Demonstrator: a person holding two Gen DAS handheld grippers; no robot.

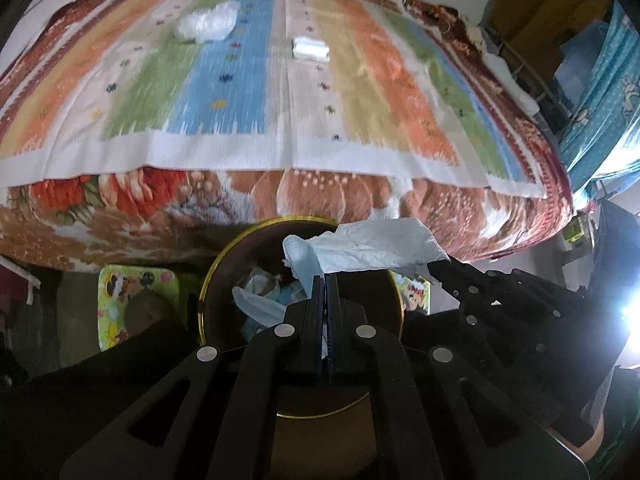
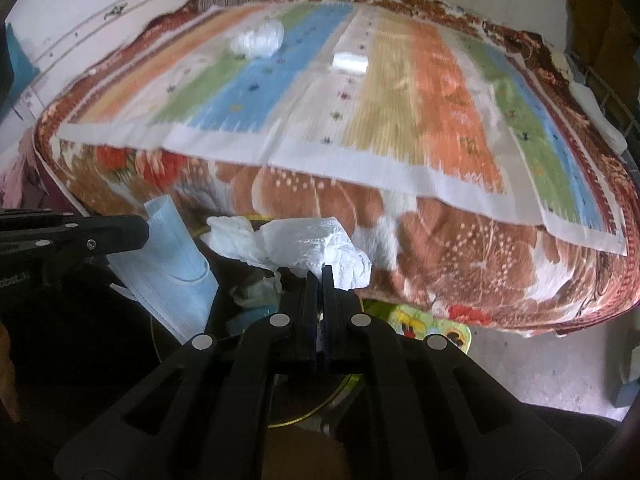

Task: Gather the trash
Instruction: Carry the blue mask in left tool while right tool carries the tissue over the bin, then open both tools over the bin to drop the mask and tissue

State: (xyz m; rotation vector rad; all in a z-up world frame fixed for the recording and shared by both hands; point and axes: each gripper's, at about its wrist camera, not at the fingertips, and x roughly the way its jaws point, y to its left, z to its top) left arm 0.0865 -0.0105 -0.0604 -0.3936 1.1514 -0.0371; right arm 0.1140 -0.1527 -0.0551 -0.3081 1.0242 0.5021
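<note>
My left gripper point(image 1: 326, 278) is shut on a light blue face mask point(image 1: 302, 262) and holds it over the brown bin with a gold rim point(image 1: 208, 280). In the right wrist view the mask point(image 2: 176, 256) hangs from the left gripper point(image 2: 140, 226). My right gripper point(image 2: 320, 270) is shut on a crumpled white tissue point(image 2: 316, 248), also over the bin point(image 2: 240, 222); in the left wrist view the tissue point(image 1: 380, 248) hangs from the right gripper point(image 1: 434, 266). Paper scraps point(image 1: 260, 284) lie in the bin. A clear plastic bag point(image 1: 208, 22) and a small white packet point(image 1: 310, 49) lie on the bed.
The bed with a striped cloth point(image 1: 260, 80) over a floral blanket point(image 1: 120, 208) stands just beyond the bin. A colourful cartoon mat point(image 1: 116, 304) lies on the floor under the bin. Blue fabric point(image 1: 600, 100) hangs at the right.
</note>
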